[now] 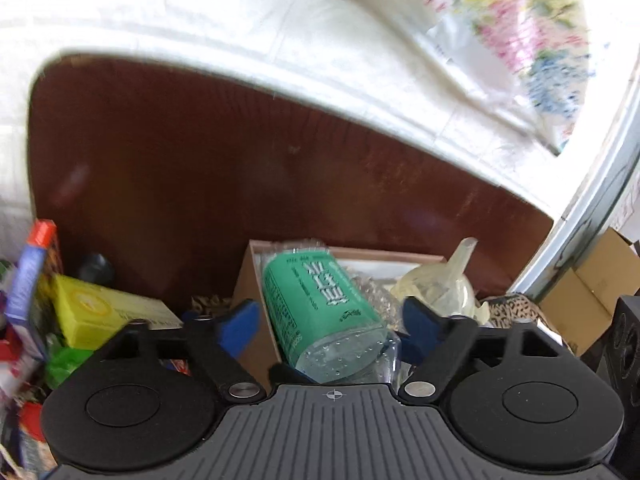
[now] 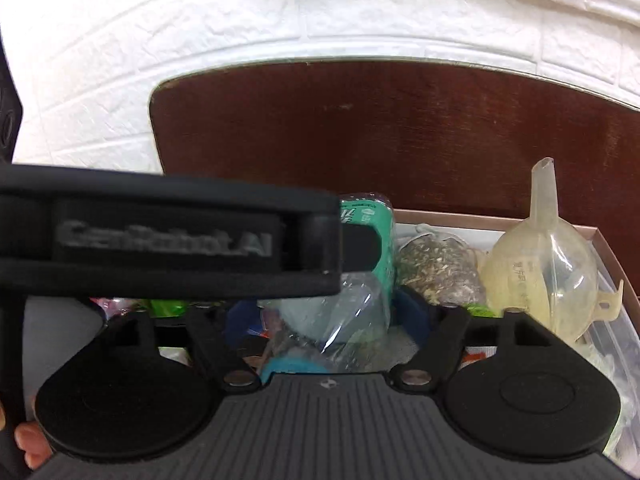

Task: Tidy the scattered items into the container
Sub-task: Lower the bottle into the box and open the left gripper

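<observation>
Blue rubbery pads line the left gripper (image 1: 329,320), whose jaws stand wide on either side of a clear plastic bottle with a green printed label (image 1: 320,312); the pads do not press on it. That bottle lies tilted, its ribbed end towards the camera, half inside an open brown cardboard box (image 1: 245,280). The right gripper (image 2: 326,312) also stands wide, the same bottle's crumpled clear part between its pads with no visible squeeze. One translucent yellowish plastic funnel (image 2: 544,264) stands spout-up in the box, just beside a clear bag of dried greenish herbs (image 2: 436,264). Across the right wrist view, the black body of the other gripper hides the box's left part. Left of the box, outside it, lie one yellow carton (image 1: 96,312) and a tall blue-and-red packet (image 1: 32,280). Behind everything rises a dark red-brown wooden board (image 1: 200,180) with a rounded corner, against a white embossed brick-pattern wall (image 2: 200,40); the box sits close against the board.
</observation>
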Motion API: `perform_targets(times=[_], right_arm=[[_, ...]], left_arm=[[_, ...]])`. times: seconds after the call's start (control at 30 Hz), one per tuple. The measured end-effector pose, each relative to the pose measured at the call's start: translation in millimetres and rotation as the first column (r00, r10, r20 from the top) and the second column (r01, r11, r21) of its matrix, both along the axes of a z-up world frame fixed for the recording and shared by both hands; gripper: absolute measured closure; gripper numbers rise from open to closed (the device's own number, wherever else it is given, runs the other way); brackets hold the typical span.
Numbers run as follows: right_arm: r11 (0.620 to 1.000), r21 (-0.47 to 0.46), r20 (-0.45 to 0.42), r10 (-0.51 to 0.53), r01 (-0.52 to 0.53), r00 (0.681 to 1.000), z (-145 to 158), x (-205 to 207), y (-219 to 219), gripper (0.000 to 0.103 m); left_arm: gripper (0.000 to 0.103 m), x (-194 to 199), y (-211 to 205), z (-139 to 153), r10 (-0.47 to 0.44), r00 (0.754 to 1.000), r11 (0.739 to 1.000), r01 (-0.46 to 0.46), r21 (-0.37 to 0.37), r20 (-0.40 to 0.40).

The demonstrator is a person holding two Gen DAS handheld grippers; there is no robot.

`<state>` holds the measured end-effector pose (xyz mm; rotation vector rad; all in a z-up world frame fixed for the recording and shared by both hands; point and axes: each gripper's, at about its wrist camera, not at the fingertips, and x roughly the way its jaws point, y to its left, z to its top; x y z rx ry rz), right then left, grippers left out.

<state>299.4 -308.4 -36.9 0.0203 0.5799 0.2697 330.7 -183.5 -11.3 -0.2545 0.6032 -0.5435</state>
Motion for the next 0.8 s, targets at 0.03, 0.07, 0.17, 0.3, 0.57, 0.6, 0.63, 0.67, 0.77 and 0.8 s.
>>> perform_targets(times=[0.03, 0.07, 0.17, 0.3, 0.57, 0.6, 0.63, 0.67, 0.77, 0.8], right_arm=[[1.000, 0.009, 0.010, -0.006, 0.006, 1.000, 2, -5, -1, 0.014], [1.000, 0.013, 0.021, -0.017, 0.017, 1.000, 4, -10, -3, 0.010], [0.999, 0.027, 0.049, -0.047, 0.046, 0.998, 13, -28, -6, 0.005], [0.995, 0.088, 0.052, -0.044, 0.039, 0.998, 22, -54, -10, 0.001], [0.999, 0.023, 0.065, -0.037, 0.035, 0.997, 27, -113, 10, 0.000], [0.999, 0.013, 0.067, -0.038, 0.038, 0.997, 28, -120, 13, 0.000], [0.999, 0.004, 0.068, -0.038, 0.038, 0.997, 28, -126, 16, 0.000], [0.999, -0.002, 0.068, -0.038, 0.038, 0.997, 28, -129, 20, 0.000], [0.999, 0.000, 0.064, -0.040, 0.040, 0.997, 29, -141, 29, 0.000], [0.999, 0.003, 0.063, -0.040, 0.040, 0.997, 29, -144, 32, 0.000]], left_arm=[[0.011, -5, 3, 3, -0.007, 1.000, 1.000, 0.007, -0.009, 0.011], [0.010, -9, 5, 5, -0.013, 1.000, 1.000, 0.014, -0.018, 0.012], [0.001, -25, 12, 10, -0.012, 1.000, 0.999, 0.013, -0.036, 0.011], [0.000, -51, 17, 12, -0.001, 0.999, 1.000, 0.001, -0.021, 0.035], [0.000, -105, 26, 10, -0.007, 0.999, 1.000, 0.007, 0.003, 0.049], [0.000, -112, 28, 10, -0.008, 0.998, 1.000, 0.008, 0.012, 0.063], [0.000, -119, 30, 10, -0.013, 0.997, 1.000, 0.011, 0.020, 0.073], [0.000, -125, 32, 10, -0.017, 0.997, 0.999, 0.015, 0.028, 0.075], [0.000, -140, 38, 10, -0.015, 0.998, 0.999, 0.012, 0.037, 0.062], [0.000, -146, 41, 11, -0.010, 0.998, 0.999, 0.008, 0.042, 0.062]])
